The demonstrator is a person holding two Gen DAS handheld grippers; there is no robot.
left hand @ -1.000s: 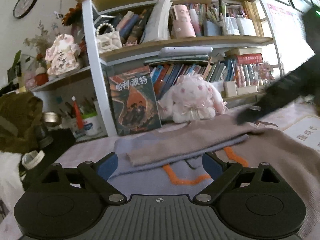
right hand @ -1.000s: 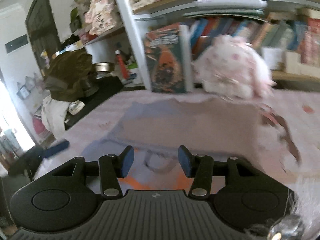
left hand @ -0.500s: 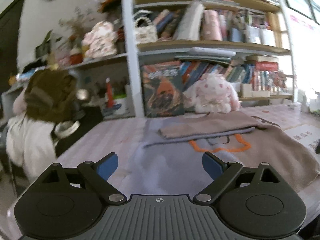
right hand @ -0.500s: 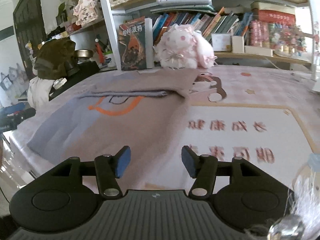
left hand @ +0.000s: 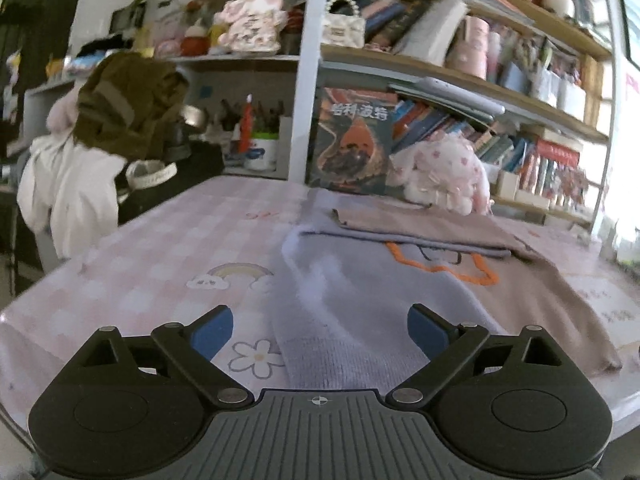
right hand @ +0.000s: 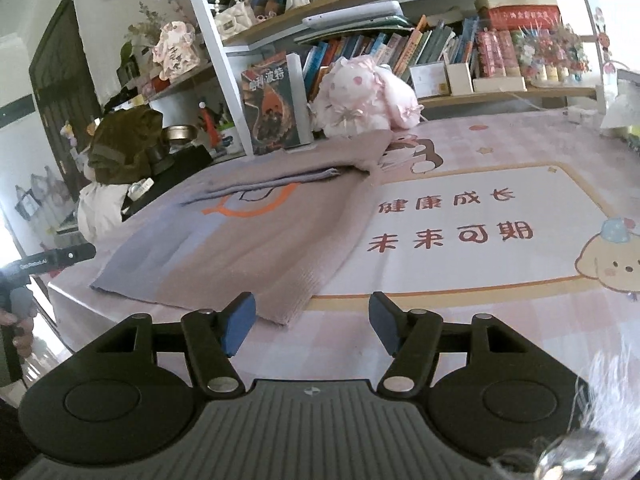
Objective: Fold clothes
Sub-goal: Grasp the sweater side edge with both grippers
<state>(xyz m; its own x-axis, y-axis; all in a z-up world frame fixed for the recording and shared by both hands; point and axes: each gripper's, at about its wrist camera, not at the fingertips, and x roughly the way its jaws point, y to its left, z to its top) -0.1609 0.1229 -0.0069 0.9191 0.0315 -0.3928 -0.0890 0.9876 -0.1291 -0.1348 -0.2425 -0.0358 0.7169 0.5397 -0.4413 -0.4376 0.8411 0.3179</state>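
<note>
The sweater (right hand: 256, 236) lies flat on the surface (right hand: 500, 320), grey-blue on one half and taupe on the other, with an orange outline motif near its far end. Both sleeves are folded across the chest, the taupe one on top. Its hem lies near the front edge of the surface.

Beyond the collar end, a pink plush toy (right hand: 360, 96) and an upright book (right hand: 272, 112) stand against the bookshelf (right hand: 360, 12), just beside the garment. A printed mat (right hand: 480, 224) adjoins the taupe side; bare checked cloth lies on the grey-blue side.

Left gripper (left hand: 320, 332): jaws wide apart, nothing between them, above the grey-blue hem corner. Right gripper (right hand: 312, 322): jaws have just been opening, stand about half apart, empty, at the taupe hem corner.
</note>
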